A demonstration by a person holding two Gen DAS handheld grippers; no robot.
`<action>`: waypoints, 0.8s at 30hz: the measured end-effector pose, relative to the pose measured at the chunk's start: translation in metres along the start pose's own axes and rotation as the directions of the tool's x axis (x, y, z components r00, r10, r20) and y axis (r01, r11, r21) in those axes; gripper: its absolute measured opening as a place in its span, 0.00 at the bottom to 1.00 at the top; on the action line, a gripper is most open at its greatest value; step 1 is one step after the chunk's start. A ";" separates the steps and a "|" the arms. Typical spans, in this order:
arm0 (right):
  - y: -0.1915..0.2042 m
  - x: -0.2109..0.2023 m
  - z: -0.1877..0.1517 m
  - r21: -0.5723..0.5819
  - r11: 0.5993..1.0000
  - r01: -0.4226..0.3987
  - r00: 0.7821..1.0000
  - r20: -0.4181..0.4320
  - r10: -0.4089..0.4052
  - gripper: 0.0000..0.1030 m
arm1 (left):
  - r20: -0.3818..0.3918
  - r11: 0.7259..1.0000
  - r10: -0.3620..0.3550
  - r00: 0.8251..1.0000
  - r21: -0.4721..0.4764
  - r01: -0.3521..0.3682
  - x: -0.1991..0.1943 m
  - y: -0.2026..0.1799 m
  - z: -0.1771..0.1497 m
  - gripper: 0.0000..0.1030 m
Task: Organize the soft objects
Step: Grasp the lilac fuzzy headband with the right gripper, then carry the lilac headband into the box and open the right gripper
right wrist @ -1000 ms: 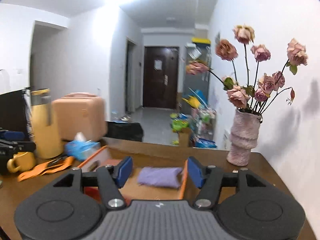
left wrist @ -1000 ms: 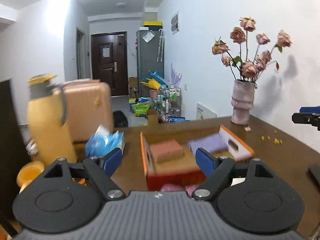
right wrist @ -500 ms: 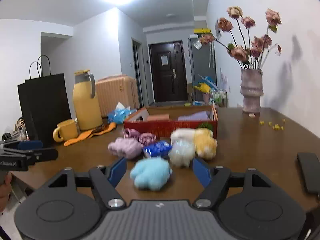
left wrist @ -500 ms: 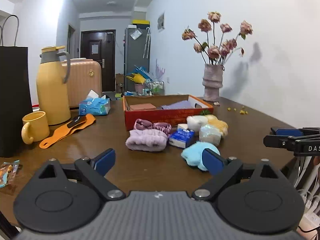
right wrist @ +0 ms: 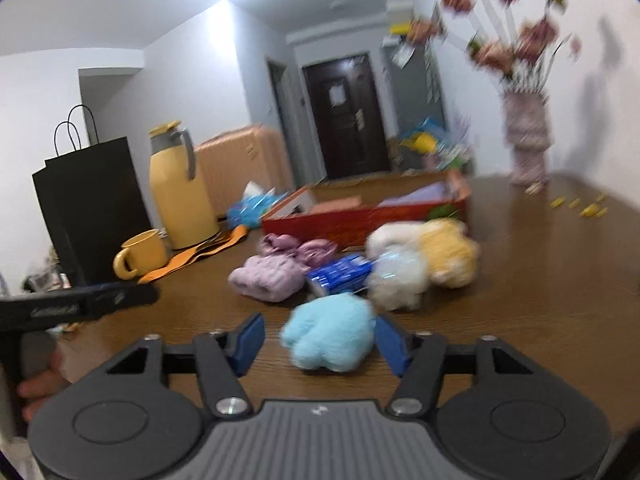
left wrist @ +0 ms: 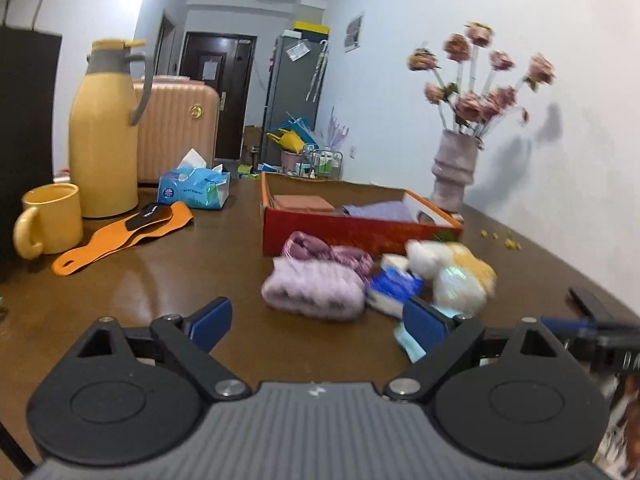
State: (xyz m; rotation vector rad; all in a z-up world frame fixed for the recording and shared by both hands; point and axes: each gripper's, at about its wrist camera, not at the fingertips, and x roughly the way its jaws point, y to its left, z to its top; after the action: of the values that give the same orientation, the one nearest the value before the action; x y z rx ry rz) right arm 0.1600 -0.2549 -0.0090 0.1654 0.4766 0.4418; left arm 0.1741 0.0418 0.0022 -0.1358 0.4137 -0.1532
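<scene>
A pile of soft toys lies on the brown table (left wrist: 168, 280) before an open red box (left wrist: 352, 234). My right gripper (right wrist: 320, 338) straddles a pale blue plush (right wrist: 332, 332); its jaws are closing, with a gap left at the left pad. My left gripper (left wrist: 318, 320) is wide, closing slightly, with nothing between its fingers. A lilac plush (left wrist: 316, 288) lies just ahead of it. In the right wrist view the red box (right wrist: 360, 220) holds a lilac cloth and a brown pad. White and yellow plush (right wrist: 440, 256) and a blue packet (right wrist: 340, 274) sit beside it.
At the left stand a yellow thermos (left wrist: 104, 132), a yellow mug (left wrist: 52, 218), an orange strap (left wrist: 132, 232), a tissue pack (left wrist: 194, 190) and a black bag (right wrist: 92, 208). A vase of dried roses (left wrist: 456, 172) stands at the far right; a dark phone (left wrist: 588, 300) lies near the right edge.
Both grippers drew back from over the box and sank toward the table. The right one now has the pale blue plush between its narrowing jaws; the left has closed in on the lilac plush.
</scene>
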 end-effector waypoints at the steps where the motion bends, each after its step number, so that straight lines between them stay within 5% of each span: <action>1: 0.000 0.013 0.004 0.018 1.000 -0.017 1.000 -0.015 0.017 0.49 | -0.004 1.000 -0.002 1.000 -0.020 0.002 0.016 0.008 0.008 0.87; 4: 0.003 0.058 0.023 0.056 0.996 -0.069 0.997 -0.041 0.072 0.43 | -0.055 0.998 -0.028 0.998 -0.064 0.024 0.061 0.026 0.029 0.78; 12: 0.015 0.166 0.055 0.127 0.986 -0.107 0.985 -0.123 0.122 0.40 | -0.191 0.985 -0.113 0.975 -0.148 0.085 0.152 0.060 0.036 0.73; 17: 0.015 0.210 0.050 0.164 0.985 -0.051 0.977 -0.198 0.083 0.33 | -0.242 0.961 -0.201 0.949 -0.236 0.144 0.172 0.080 0.024 0.51; 19: 0.015 0.217 0.047 0.167 0.984 -0.053 0.974 -0.211 0.089 0.29 | -0.254 0.949 -0.243 0.936 -0.261 0.175 0.172 0.083 0.018 0.34; 24: 0.021 0.216 0.045 0.149 0.988 -0.049 0.977 -0.196 0.078 0.18 | -0.232 0.956 -0.226 0.946 -0.239 0.170 0.148 0.076 0.022 0.17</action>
State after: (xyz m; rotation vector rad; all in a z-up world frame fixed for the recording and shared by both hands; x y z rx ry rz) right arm 0.3460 -0.1418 -0.0517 0.2769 0.7047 0.4898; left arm 0.3264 0.0922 -0.0478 -0.3765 0.6766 -0.3280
